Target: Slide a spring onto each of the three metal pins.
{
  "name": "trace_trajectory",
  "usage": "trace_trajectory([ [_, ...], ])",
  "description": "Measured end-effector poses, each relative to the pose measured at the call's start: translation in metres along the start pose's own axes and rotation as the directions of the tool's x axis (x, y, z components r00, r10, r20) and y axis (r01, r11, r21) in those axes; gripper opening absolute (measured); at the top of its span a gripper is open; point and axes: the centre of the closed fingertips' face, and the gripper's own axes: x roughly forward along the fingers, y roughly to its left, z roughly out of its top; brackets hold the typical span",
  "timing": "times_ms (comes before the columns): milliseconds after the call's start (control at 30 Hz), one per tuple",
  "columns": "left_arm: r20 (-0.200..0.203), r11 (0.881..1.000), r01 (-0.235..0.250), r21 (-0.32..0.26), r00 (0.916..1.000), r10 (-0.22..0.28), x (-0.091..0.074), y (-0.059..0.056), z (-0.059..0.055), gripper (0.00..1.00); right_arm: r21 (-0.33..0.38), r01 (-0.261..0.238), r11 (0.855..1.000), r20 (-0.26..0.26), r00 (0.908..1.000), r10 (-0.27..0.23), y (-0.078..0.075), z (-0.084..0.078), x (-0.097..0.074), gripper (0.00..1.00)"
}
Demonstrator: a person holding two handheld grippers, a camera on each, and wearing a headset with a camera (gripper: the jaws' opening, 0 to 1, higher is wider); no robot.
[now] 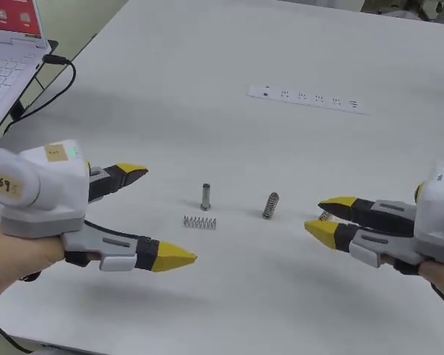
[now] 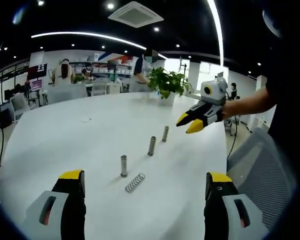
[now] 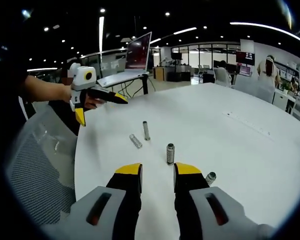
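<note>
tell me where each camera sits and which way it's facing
Head view: on the person's head, looking forward and down at the table; left hand and right hand show, holding the left gripper and right gripper.
Left gripper view: on the left gripper, looking along its open jaws past the bare pin towards the right gripper and its forearm.
Right gripper view: on the right gripper, facing back towards the left gripper and laptop.
Shared: all three show the bare pin and loose spring.

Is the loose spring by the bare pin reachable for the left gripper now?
Probably yes: the left gripper is open, with only bare table between it and the loose spring; the bare pin stands beyond.
</note>
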Motion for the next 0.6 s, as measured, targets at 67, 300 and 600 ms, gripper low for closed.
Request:
trace_trajectory([
  [67, 0.000, 1.000, -0.001, -0.002, 1.0000, 0.001, -0.001, 0.001, -0.001, 0.98, -0.001, -0.009, 1.000, -0.020, 0.9998, 0.009, 0.003, -0.007, 0.001, 0.23],
  [300, -0.009, 1.000, 0.005, -0.007, 0.9999, -0.005, 0.001, -0.002, -0.006, 0.98, 0.008, -0.015, 1.000, -0.037, 0.9992, 0.015, 0.008, -0.015, 0.002, 0.23],
  [600, -0.007, 1.000, 0.007, -0.013, 1.0000, -0.007, 0.000, -0.005, -0.005, 0.98, -0.040, -0.078, 0.996, -0.072, 0.9946, 0.075, 0.020, -0.010, 0.023, 0.22],
])
